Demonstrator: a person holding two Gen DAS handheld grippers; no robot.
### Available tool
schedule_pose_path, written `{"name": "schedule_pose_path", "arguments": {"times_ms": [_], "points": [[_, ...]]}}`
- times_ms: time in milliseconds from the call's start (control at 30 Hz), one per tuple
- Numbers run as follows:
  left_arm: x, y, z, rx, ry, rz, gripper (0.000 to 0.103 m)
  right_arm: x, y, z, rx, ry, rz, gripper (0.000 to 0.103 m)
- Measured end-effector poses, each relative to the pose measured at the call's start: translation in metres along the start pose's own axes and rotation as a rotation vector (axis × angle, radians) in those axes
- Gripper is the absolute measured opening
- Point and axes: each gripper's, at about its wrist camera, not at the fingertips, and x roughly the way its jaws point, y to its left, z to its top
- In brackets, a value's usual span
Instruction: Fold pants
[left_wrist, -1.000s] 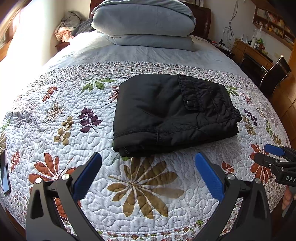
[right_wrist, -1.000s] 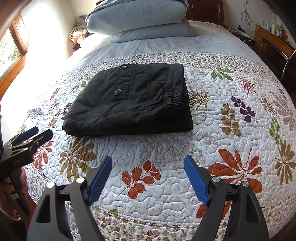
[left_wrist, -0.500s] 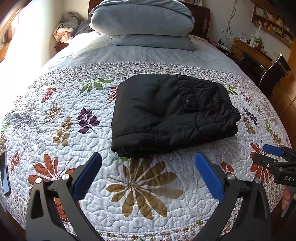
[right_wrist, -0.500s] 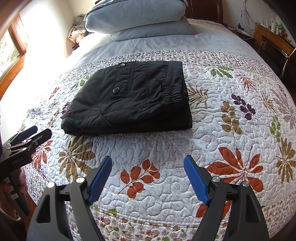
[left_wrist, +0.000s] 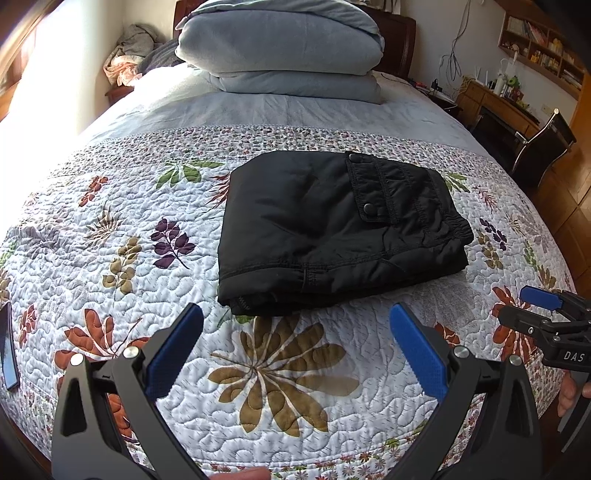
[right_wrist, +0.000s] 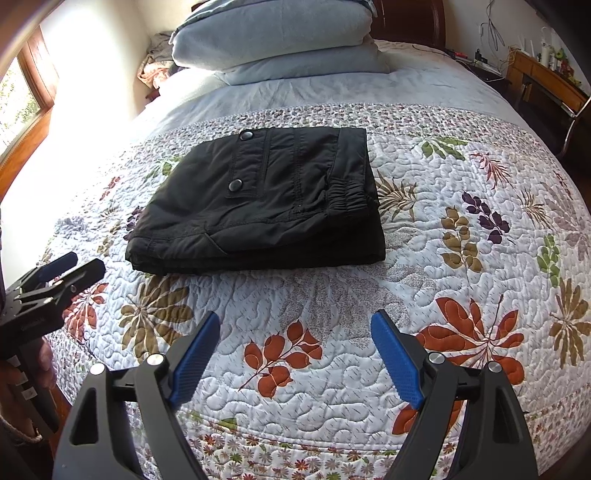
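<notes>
Black pants (left_wrist: 332, 229) lie folded into a compact rectangle in the middle of the floral quilt (left_wrist: 110, 229), pocket snaps facing up. My left gripper (left_wrist: 295, 314) hovers open just short of their near edge, nothing between its blue pads. In the right wrist view the folded pants (right_wrist: 258, 206) sit further off. My right gripper (right_wrist: 295, 319) is above bare quilt (right_wrist: 461, 258), its jaws opening and empty. Each gripper shows in the other's view: the right gripper (left_wrist: 543, 306) at the right edge, the left gripper (right_wrist: 62, 269) at the left edge.
Folded pale blue bedding (left_wrist: 280, 40) is stacked at the head of the bed. A dark phone (left_wrist: 7, 350) lies at the quilt's left edge. A desk (left_wrist: 495, 107) and chair (left_wrist: 543, 144) stand to the right, and a heap of clothes (left_wrist: 129, 55) sits at the back left.
</notes>
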Motion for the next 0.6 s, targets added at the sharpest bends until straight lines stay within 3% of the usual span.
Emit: {"name": "schedule_pose_path", "arguments": {"times_ms": [600], "points": [[-0.0056, 0.0041, 0.0025, -0.01, -0.015, 0.007, 0.1, 0.0003, 0.0029, 0.0008, -0.005, 0.005, 0.001, 0.085]]}}
